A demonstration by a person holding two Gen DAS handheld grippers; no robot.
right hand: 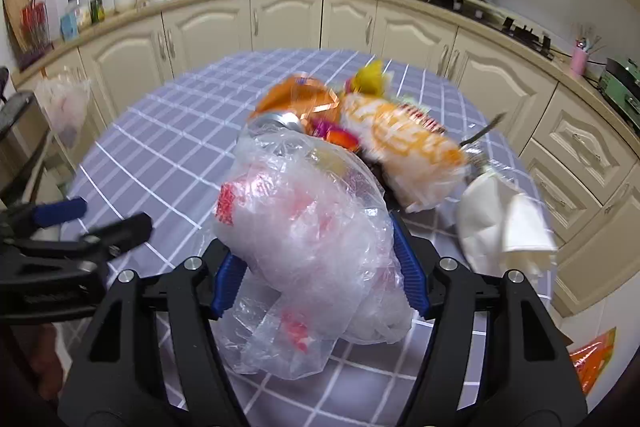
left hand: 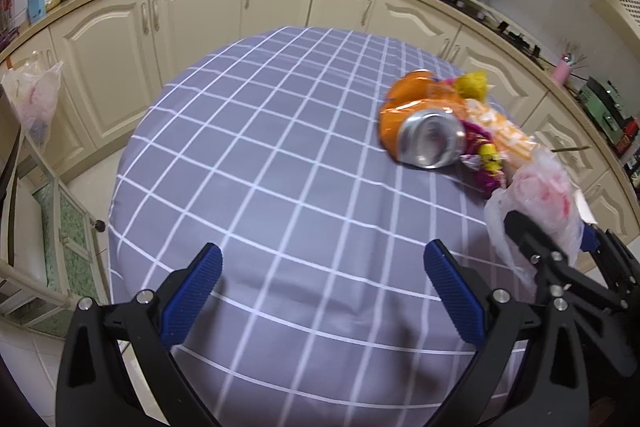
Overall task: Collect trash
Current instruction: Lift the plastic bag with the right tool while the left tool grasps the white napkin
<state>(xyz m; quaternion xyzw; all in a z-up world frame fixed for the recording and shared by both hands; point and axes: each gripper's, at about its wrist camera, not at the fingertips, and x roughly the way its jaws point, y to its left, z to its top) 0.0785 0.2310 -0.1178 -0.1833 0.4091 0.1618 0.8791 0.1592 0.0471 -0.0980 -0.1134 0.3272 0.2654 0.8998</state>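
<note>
From the left wrist view, the left hand-held gripper [left hand: 322,291] is spread wide with nothing between its 2 blue pads, hovering over a grey checked worktop [left hand: 248,163]. At about 2 o'clock lies a heap of trash: a crushed orange can [left hand: 420,131] with its silver base facing the camera, purple and yellow candy wrappers [left hand: 482,159] touching it, and a yellow-and-white snack packet [left hand: 508,137] just behind them. At 3 o'clock the right hand-held gripper [left hand: 560,247] comes in from the edge, with a crumpled clear plastic bag [left hand: 536,203] caught in it. Cream cabinets [left hand: 200,7] curve around the background.

From the right wrist view, the right hand-held gripper [right hand: 320,267] is clamped on the plastic bag [right hand: 304,227], which bulges out between both blue pads and hangs toward the camera. Just past the bag at 12 o'clock sits the can [right hand: 296,103], and the snack packet [right hand: 412,147] lies at 1 o'clock, blurred. A white paper cup [right hand: 500,227] lies tipped over at 3 o'clock, near the packet. The left hand-held gripper [right hand: 104,215] reaches in at 9 o'clock, its fingers apart and holding nothing.
</note>
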